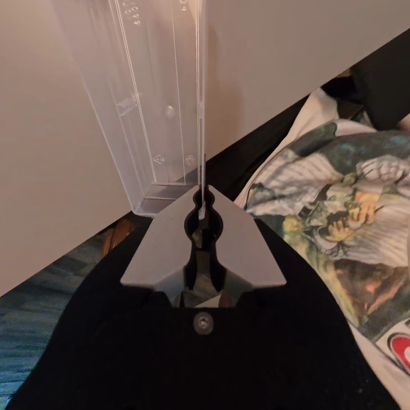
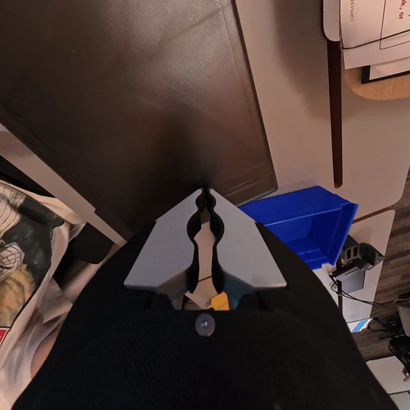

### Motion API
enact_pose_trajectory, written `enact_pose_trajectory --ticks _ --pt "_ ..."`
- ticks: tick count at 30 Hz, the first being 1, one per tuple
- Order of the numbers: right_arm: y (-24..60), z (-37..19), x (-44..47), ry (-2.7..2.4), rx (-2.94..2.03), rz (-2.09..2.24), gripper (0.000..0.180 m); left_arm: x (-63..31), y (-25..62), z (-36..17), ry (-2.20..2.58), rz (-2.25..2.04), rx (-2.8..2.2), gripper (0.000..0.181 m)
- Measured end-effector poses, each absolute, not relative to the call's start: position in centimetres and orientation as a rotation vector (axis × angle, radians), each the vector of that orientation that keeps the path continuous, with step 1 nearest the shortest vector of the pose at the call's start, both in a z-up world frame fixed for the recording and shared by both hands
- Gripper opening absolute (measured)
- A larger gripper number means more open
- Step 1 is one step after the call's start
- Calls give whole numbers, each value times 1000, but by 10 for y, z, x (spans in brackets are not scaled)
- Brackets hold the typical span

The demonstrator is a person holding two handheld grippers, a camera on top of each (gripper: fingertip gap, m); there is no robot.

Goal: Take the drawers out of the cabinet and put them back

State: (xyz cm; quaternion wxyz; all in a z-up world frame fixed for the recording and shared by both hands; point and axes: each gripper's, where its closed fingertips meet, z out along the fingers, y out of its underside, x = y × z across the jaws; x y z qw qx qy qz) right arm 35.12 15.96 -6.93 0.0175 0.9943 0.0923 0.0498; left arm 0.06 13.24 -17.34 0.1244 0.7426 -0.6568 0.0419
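Left wrist view: hand-held gripper (image 1: 203,195) pinches drawer (image 1: 155,111) edge.

Black gripper (image 1: 203,190) bodies, grey fingers (image 2: 175,244), central screws.

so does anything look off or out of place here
Nothing damaged or spilled. The clear drawer is out of the cabinet, pinched by one thin wall in the left gripper, its end over the table edge. The right gripper grips a dark panel.

drawer (image 1: 155,88) far end: cut off | cabinet (image 2: 133,88): possibly, front unseen
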Motion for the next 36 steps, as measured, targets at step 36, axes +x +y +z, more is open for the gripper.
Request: enact_pose_trajectory --ticks 36 --pt "160 -69 351 257 3149 19 0 152 52 -210 -1981 111 2215 0"
